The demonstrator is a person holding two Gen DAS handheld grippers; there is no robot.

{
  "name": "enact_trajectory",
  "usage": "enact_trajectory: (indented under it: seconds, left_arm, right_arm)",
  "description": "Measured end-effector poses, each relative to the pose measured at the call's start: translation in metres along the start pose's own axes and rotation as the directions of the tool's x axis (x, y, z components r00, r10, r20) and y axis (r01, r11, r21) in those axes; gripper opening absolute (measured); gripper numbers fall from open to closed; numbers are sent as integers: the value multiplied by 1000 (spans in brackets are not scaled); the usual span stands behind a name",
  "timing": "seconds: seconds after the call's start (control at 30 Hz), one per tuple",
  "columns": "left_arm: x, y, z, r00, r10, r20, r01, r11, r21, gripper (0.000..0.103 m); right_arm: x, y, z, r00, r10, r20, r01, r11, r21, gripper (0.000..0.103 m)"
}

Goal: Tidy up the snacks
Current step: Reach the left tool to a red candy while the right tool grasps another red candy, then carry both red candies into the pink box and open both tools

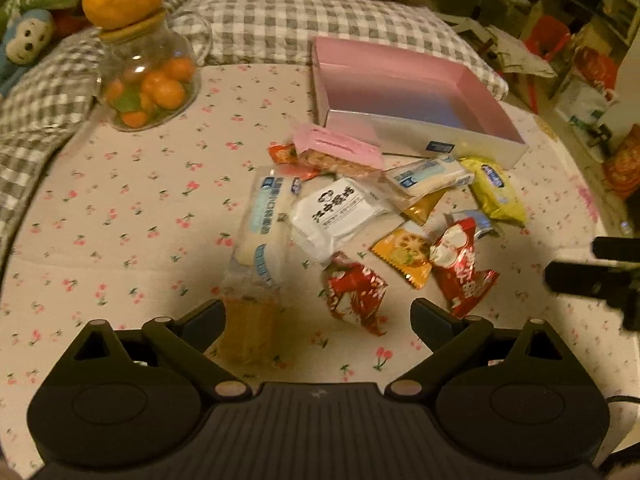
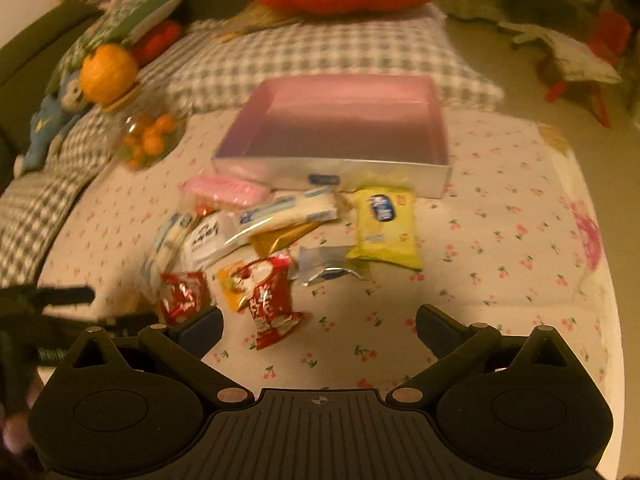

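Floral cloth (image 1: 120, 208) is covering the table, carrying everything. Toward its far edge a pink box (image 1: 404, 92) is lying open, nothing showing inside it. Just in front of the box, snack packets (image 1: 340, 216) are sprawling in a loose heap mid-table — white, yellow, red and orange wrappers overlapping. Near the far left corner a glass jar (image 1: 148, 80) of small oranges is standing. Both the left gripper (image 1: 318, 316) and right gripper (image 2: 320, 322) are hovering with fingers spread wide — gripping nothing.
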State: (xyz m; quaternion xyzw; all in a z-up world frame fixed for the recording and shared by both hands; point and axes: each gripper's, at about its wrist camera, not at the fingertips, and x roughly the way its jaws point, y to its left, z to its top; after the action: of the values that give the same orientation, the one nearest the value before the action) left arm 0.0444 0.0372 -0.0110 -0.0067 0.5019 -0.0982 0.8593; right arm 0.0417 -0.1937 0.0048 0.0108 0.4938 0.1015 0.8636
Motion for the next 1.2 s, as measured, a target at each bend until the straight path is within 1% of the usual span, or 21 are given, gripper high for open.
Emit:
enact_trajectory:
  seconds: [0.1,0.17,0.23,0.33,0.4,0.57,0.63,0.87,1.07,1.1,1.2]
  left_arm:
    - [6,3,-1,999,-49,9,49,999,3,92]
    - [10,6,-4,994,-105,23,105,994,-7,86]
    - [15,9,-6,989,-143,23,144,989,-17,81]
    - [20,10,-7,983,-181,25,182,983,-13,76]
    - [23,9,-6,981,-192,19,192,981,-6,72]
    - [35,4,-5,973,-228,-16,228,974,-4,57]
    - [39,4,-6,973,-230,-24,230,973,-8,54]
    - [40,11,-5,979,-201,-15,201,979,-42,45]
    - [41,13,-4,981,-193,-10,192,980,-51,35]
    - [40,13,-5,981,-192,-10,191,980,-50,35]
    - [40,12,-5,982,-188,-7,187,981,-48,34]
  right_arm:
    - [10,-2,-1,997,77,12,-77,997,-9,100]
    - [16,-7,-3,992,119,34,-119,993,3,98]
    - [24,-11,-5,988,144,54,-145,989,7,96]
    - [33,-14,-7,983,169,71,-168,986,-21,96]
    - [39,-14,-9,980,186,68,-184,982,-34,95]
    - [55,-12,-12,982,188,25,-187,981,-53,86]
    - [59,-8,-13,982,190,12,-189,979,-72,80]
    - [64,2,-12,982,189,9,-187,978,-94,70]
    - [75,8,-11,986,165,-11,-166,982,-95,56]
    - [77,9,-12,987,159,-15,-160,982,-96,52]
    - [78,11,-12,990,142,-14,-142,984,-103,48]
